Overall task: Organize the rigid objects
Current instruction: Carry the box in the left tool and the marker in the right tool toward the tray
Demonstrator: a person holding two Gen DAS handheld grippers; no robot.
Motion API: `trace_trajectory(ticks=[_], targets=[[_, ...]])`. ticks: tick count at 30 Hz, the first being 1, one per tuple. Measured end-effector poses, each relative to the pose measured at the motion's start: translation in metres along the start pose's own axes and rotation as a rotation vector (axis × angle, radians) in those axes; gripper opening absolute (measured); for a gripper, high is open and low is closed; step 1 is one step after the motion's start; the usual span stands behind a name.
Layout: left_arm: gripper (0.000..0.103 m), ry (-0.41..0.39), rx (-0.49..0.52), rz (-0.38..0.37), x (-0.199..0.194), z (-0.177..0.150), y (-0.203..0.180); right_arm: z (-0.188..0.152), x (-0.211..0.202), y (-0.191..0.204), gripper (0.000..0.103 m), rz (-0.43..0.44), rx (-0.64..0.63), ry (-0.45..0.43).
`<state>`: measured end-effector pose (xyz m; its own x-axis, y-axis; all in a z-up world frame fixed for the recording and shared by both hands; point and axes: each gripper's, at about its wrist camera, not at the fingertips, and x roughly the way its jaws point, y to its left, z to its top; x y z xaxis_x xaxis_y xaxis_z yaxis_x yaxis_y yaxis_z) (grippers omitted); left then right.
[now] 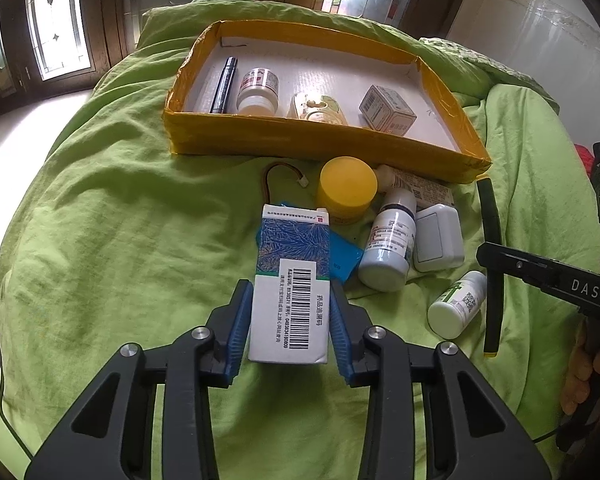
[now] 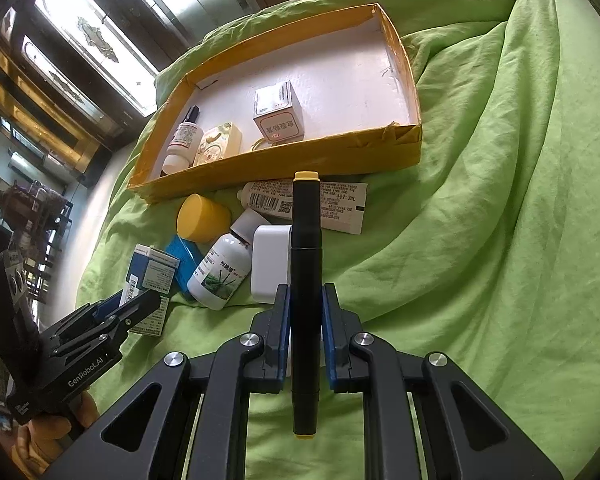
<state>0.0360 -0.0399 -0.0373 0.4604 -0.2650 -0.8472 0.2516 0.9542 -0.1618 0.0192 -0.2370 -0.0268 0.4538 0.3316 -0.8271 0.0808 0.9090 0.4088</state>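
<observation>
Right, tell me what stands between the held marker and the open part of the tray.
Only the tray's yellow near wall, which the black marker in the right gripper must clear. The tube lies below on the blanket. The tray floor on the right is bare.

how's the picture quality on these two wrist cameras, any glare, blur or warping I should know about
Left wrist view: fisheye bends the yellow-edged cardboard tray; the windows behind are blown out, yet the barcode on the blue-and-white medicine box in the left gripper reads sharply. Right wrist view: same warping, dark vignette corners; the black yellow-capped marker in the right gripper looks crisp.
</observation>
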Motion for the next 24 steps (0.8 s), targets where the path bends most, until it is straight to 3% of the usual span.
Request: trace_trajectory(ticks=[6, 13, 24], targets=[[0.034, 0.039, -0.032, -0.016, 0.012, 0.001, 0.008, 0.0, 0.0, 0.0, 0.013, 0.002, -0.003, 0.003], [0.033, -0.014, -0.003, -0.019, 0.001, 0.002, 0.002, 0.0, -0.005, 0.001, 0.013, 0.01, -0.004, -0.015], [0.033, -0.029, -0.013, -0.008, 0.0, 0.003, 0.004, -0.001, -0.009, -0.005, 0.013, 0.023, 0.018, -0.02]])
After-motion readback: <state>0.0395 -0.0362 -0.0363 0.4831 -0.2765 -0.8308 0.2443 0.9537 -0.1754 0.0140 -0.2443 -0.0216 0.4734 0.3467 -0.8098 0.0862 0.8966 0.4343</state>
